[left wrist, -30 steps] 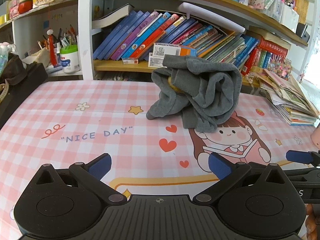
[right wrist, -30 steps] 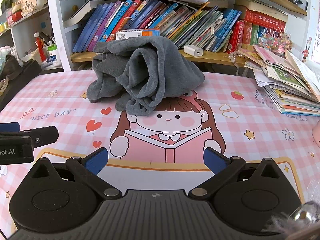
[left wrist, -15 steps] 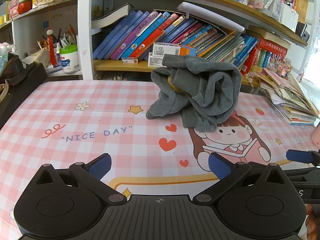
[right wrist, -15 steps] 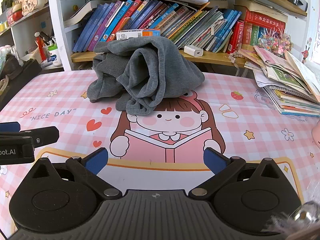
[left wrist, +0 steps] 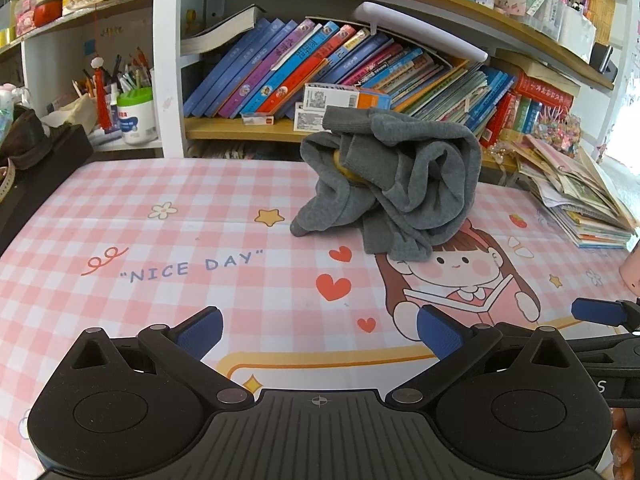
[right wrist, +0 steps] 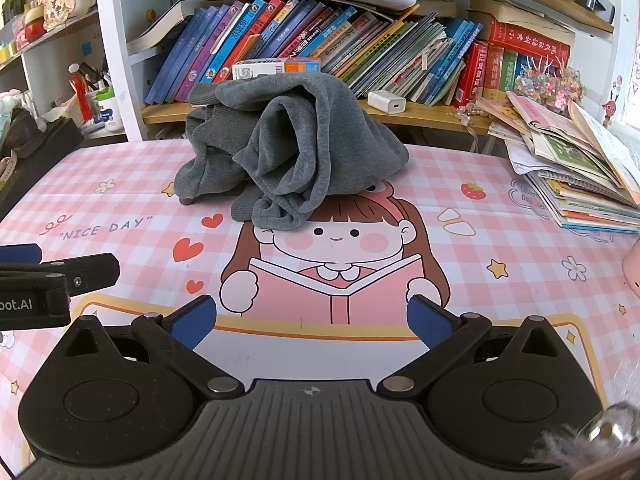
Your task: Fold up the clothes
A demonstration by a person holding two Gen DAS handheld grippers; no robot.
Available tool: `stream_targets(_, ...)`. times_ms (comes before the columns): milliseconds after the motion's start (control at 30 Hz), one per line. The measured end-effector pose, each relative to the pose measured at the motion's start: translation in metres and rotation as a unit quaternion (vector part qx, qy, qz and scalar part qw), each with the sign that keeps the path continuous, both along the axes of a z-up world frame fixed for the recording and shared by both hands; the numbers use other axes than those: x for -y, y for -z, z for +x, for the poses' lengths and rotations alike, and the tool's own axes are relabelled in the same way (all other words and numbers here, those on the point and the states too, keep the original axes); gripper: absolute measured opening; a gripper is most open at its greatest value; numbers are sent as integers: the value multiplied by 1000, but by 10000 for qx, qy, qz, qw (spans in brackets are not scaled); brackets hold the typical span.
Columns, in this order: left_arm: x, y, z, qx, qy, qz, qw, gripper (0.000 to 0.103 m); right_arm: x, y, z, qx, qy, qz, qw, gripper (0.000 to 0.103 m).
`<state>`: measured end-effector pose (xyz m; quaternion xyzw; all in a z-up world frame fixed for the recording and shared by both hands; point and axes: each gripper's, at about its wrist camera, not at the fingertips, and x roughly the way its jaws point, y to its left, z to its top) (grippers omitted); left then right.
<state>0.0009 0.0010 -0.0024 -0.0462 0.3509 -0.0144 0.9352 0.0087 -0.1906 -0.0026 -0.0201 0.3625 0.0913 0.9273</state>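
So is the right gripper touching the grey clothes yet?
Apart. The right wrist view shows the open right gripper well short of the grey clothes, with bare tablecloth between.

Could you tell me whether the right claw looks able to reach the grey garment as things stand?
Probably yes: the right claw is open, and only bare tablecloth lies between it and the crumpled grey garment.

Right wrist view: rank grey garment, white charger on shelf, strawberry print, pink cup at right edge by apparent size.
1. grey garment
2. white charger
3. strawberry print, close to the charger, so unsure.
Unranked: pink cup, cropped by the frame.
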Motion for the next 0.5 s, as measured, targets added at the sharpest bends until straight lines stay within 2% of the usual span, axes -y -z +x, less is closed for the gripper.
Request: stream_targets(500,-1,2,4,-80,-13,-16,10000,103,-1,1,3,-51,12,-28,10000,103)
